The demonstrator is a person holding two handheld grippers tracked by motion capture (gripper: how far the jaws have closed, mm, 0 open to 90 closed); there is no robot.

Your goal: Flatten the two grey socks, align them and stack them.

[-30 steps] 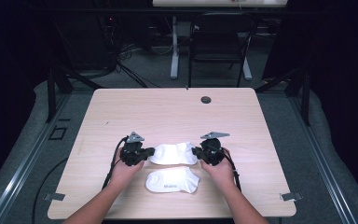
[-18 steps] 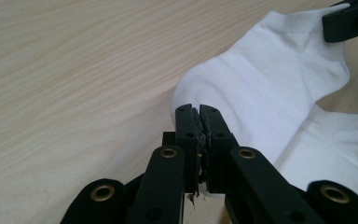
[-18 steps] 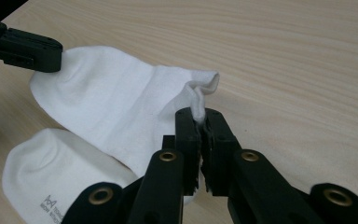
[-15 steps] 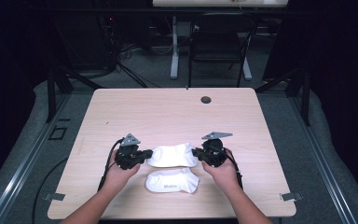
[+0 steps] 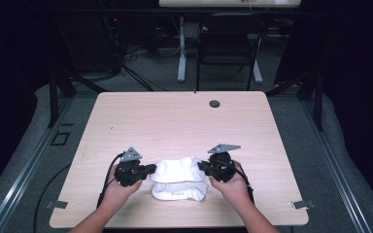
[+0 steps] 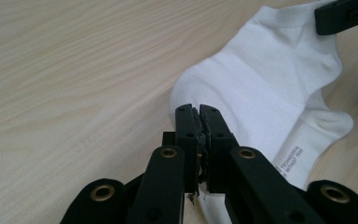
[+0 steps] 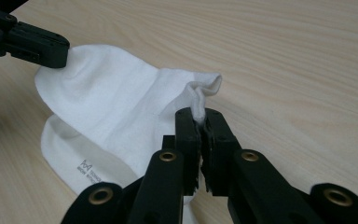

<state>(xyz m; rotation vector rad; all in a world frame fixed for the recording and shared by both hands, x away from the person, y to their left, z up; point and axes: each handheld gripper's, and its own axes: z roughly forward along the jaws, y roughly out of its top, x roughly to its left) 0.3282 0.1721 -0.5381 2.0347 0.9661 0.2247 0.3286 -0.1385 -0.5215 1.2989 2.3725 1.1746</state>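
While both pairs of jaws are pinched tight on cloth, the left gripper [image 6: 198, 112] clamps one end of the upper white sock [image 6: 270, 79] and the right gripper [image 7: 198, 116] clamps its bunched opposite end. Beneath and nearer the person lies the lower sock [image 5: 179, 191], on the table [image 5: 175, 116] stretching beyond.

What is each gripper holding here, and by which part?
Both hold the upper white sock: left gripper pinches its toe end, right gripper its cuff edge.
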